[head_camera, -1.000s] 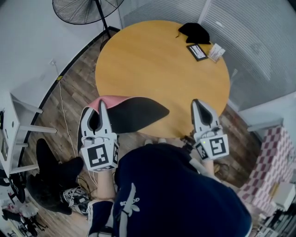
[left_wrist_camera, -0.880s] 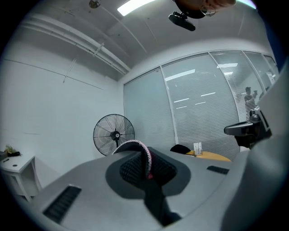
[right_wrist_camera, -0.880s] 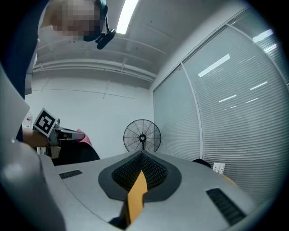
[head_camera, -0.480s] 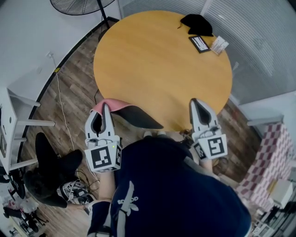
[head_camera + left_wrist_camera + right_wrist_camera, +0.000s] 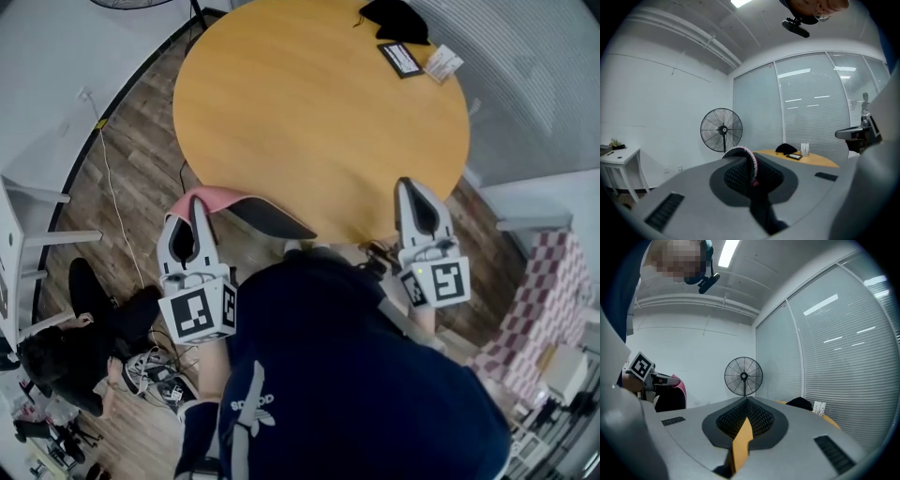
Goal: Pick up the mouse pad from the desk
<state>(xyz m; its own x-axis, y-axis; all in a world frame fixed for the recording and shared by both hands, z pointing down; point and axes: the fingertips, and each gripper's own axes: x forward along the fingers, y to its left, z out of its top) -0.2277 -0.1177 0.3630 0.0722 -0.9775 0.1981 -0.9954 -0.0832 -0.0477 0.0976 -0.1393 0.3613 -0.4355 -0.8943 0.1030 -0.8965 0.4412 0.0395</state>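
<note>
The left tool (image 5: 200,202) is clamped nearly closed on one edge of the mouse pad (image 5: 269,218). The left gripper view shows that edge curled up between the jaws, with its pink underside rolled over the dark top. A thin, limp sheet gives little to grip, so pinching the rim and letting the rest trail is probably the simplest way to carry it.

In the head view the pad reaches from the tool toward the person's right, black face up, along the near rim of the round tabletop (image 5: 309,112). It looks clear of the wooden surface and sits over the floor and the person's lap. Whether its far tip brushes the rim cannot be told.

The right tool (image 5: 411,189) hovers just beside the near rim on the other side, jaws drawn together on nothing. Only a sliver of orange tabletop shows through the slit in its own view. It seems to be kept level with the other tool and out of the way, since one grip is enough for so light a thing.

A black bundle (image 5: 395,16), a dark-framed card (image 5: 400,58) and a small white box (image 5: 442,63) lie well apart at the far edge, untouched. The lift itself looks essentially done.
</note>
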